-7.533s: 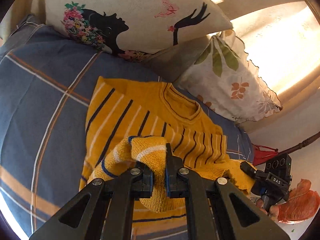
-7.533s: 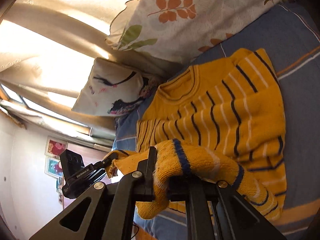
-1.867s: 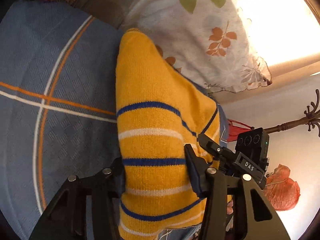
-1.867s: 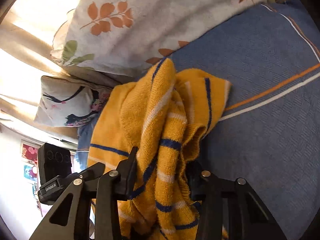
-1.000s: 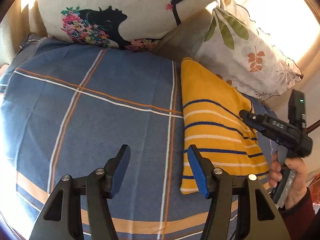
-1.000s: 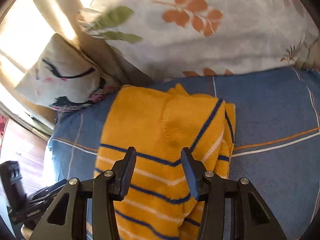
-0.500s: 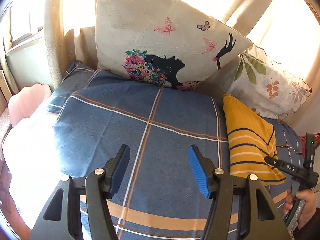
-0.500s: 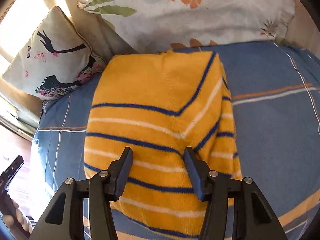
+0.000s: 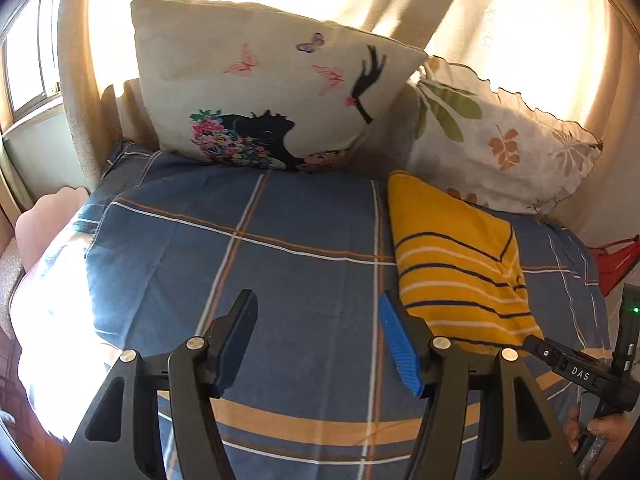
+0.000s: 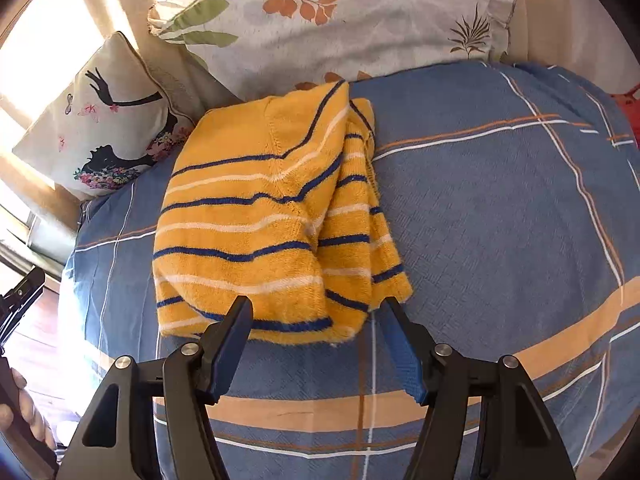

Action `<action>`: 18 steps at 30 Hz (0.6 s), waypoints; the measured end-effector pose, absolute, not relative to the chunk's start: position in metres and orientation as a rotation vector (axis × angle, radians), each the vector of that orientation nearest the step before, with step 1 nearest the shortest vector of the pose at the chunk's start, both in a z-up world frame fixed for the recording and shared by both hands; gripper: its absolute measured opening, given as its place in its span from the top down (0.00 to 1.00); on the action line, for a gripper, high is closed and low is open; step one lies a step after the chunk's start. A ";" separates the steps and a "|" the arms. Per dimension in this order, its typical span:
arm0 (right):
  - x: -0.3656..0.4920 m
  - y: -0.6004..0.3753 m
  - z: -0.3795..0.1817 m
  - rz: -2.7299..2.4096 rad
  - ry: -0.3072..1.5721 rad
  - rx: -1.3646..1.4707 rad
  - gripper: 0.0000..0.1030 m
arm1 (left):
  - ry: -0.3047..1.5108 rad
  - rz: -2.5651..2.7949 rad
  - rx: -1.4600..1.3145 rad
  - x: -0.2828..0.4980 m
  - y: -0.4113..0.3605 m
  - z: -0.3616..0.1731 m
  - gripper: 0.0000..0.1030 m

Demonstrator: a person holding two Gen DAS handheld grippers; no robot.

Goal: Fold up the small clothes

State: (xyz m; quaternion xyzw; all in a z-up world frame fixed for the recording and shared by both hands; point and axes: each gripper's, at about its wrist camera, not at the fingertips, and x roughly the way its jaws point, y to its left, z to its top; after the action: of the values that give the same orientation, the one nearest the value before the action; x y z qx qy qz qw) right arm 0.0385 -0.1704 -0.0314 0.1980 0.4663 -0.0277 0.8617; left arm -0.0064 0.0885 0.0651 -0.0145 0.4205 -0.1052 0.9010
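**A:** From your left wrist view, where does your left gripper [image 9: 316, 316] stand?

**B:** Its jaws are spread wide and hold nothing, over the bare blue plaid bedspread [image 9: 280, 280]. The folded mustard-yellow knitted sweater with navy and white stripes [image 9: 456, 268] lies to its right, toward the head of the bed, just below the white leaf-print pillow [image 9: 500, 152]. You have it parked off the garment, probably so the fold stays undisturbed.

**A:** And from the right wrist view?

**B:** Your right gripper [image 10: 316, 316] is also wide and empty, hovering at the sweater's [image 10: 256, 216] near hem. The sweater is a compact stack, one narrower layer showing along its right side, its far end against the pillow [image 10: 340, 24]. I'd judge this fold finished; squaring that offset edge is optional.
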 end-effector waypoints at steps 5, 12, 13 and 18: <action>0.010 -0.190 -0.028 -0.046 0.972 0.372 0.32 | 0.876 -0.255 0.038 -0.041 0.028 0.060 0.36; -0.022 -0.206 -0.027 -0.043 0.969 0.291 0.32 | 0.872 -0.303 0.102 -0.072 -0.035 0.058 0.35; -0.027 -0.208 -0.027 -0.044 0.971 0.279 0.32 | 0.871 -0.307 0.107 -0.075 -0.042 0.058 0.35; -0.041 -0.216 -0.029 -0.043 0.971 0.255 0.32 | 0.872 -0.311 0.118 -0.081 -0.061 0.059 0.33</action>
State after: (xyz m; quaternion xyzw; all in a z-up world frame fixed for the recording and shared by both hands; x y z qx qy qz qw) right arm -0.0408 -0.2158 -0.0285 0.1222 0.4653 -0.0205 0.8765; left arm -0.0813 -0.0609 0.0590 0.0567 0.4205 -0.1500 0.8930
